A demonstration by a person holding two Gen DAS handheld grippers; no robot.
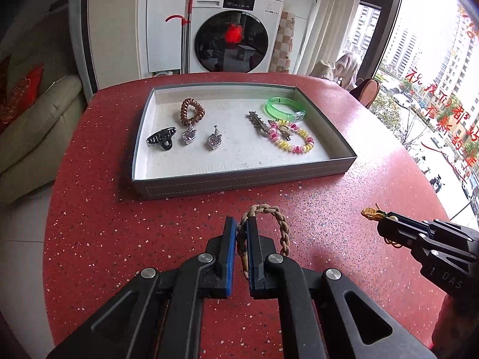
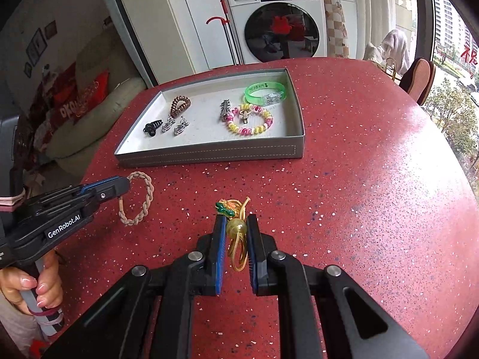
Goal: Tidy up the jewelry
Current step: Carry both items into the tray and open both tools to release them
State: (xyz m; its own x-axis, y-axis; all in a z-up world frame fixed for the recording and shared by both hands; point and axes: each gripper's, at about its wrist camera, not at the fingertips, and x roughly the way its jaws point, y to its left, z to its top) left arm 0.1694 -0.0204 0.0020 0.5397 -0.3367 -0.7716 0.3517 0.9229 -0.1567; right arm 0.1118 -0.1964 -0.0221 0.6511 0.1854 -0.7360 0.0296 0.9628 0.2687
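Note:
My left gripper (image 1: 241,224) is shut on a beige braided bracelet (image 1: 280,224) just above the red table, in front of the grey tray (image 1: 239,179). In the right wrist view the same bracelet (image 2: 143,200) hangs from the left gripper (image 2: 122,185). My right gripper (image 2: 236,224) is shut on a gold cord charm with a yellow bead (image 2: 236,229) and green ornament. It shows at the right of the left wrist view (image 1: 380,217). The tray (image 2: 209,154) holds several pieces: a brown coil tie (image 1: 191,112), black claw clip (image 1: 161,140), two pendants, green bangle (image 1: 284,107), pink-yellow coil bracelet (image 1: 292,139).
The round red speckled table (image 2: 359,179) drops off at right toward a window. A washing machine (image 1: 233,30) and sofa (image 1: 36,125) stand beyond the far edge. A person's hand (image 2: 33,287) holds the left gripper handle.

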